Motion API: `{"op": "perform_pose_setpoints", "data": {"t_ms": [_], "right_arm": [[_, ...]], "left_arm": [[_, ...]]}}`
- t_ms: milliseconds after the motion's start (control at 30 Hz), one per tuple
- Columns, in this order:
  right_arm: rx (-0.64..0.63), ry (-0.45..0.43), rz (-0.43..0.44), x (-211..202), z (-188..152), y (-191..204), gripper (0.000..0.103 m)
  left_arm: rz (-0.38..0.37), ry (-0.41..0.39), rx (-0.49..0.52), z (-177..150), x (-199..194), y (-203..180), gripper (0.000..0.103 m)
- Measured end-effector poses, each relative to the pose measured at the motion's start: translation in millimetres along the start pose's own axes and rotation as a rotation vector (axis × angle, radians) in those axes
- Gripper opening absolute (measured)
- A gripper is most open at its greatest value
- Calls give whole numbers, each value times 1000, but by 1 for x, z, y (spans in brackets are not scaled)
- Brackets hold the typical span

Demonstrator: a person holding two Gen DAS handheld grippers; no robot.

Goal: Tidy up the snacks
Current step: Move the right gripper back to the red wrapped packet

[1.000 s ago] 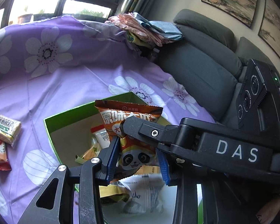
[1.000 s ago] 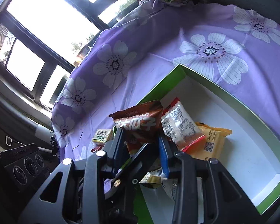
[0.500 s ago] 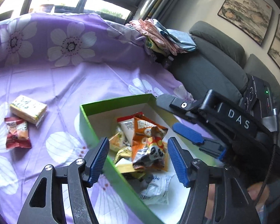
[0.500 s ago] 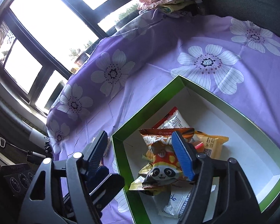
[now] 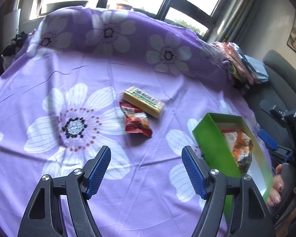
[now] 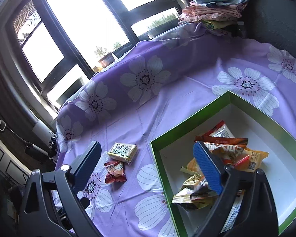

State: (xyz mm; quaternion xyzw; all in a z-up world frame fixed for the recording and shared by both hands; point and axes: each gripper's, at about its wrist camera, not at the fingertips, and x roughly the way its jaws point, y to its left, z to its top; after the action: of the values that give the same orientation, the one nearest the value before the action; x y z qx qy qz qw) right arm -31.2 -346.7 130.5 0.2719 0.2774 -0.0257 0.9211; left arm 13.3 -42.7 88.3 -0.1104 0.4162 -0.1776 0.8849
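A green box (image 5: 211, 142) with a white inside (image 6: 282, 158) holds several snack packets, with an orange panda packet (image 6: 227, 150) on top. A yellow wafer pack (image 5: 143, 101) and a red snack packet (image 5: 136, 122) lie on the purple flowered cloth, left of the box; both also show in the right wrist view, the wafer pack (image 6: 123, 150) and the red packet (image 6: 115, 172). My left gripper (image 5: 146, 167) is open and empty, above the cloth, short of the two loose packets. My right gripper (image 6: 148, 169) is open and empty over the box's near-left corner.
The purple flowered cloth (image 5: 73, 73) covers the table. A pile of folded fabric (image 5: 244, 63) sits at its far right edge, against a grey sofa (image 5: 286, 75). Windows (image 6: 88, 19) stand behind the table. The right gripper's body (image 5: 286, 122) shows beyond the box.
Both grippers let go of the orange panda packet, which now lies in the box. My left gripper opened, swung left and now faces the two loose packets. My right gripper opened and drew back.
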Motion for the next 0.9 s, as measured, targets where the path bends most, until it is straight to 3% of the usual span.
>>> {"op": "perform_pose_setpoints", "data": {"t_ms": [433, 633, 800, 900], "right_arm": [[-179, 172, -2, 57, -30, 62, 98], [-255, 333, 18, 118, -29, 103, 99], [-341, 388, -116, 168, -50, 117, 99], [-376, 450, -148, 189, -63, 113, 99]], "left_arm": [[139, -65, -120, 13, -14, 59, 74], [158, -52, -142, 16, -12, 68, 74], [166, -46, -155, 16, -12, 72, 74], [155, -36, -164, 16, -10, 73, 74]]}}
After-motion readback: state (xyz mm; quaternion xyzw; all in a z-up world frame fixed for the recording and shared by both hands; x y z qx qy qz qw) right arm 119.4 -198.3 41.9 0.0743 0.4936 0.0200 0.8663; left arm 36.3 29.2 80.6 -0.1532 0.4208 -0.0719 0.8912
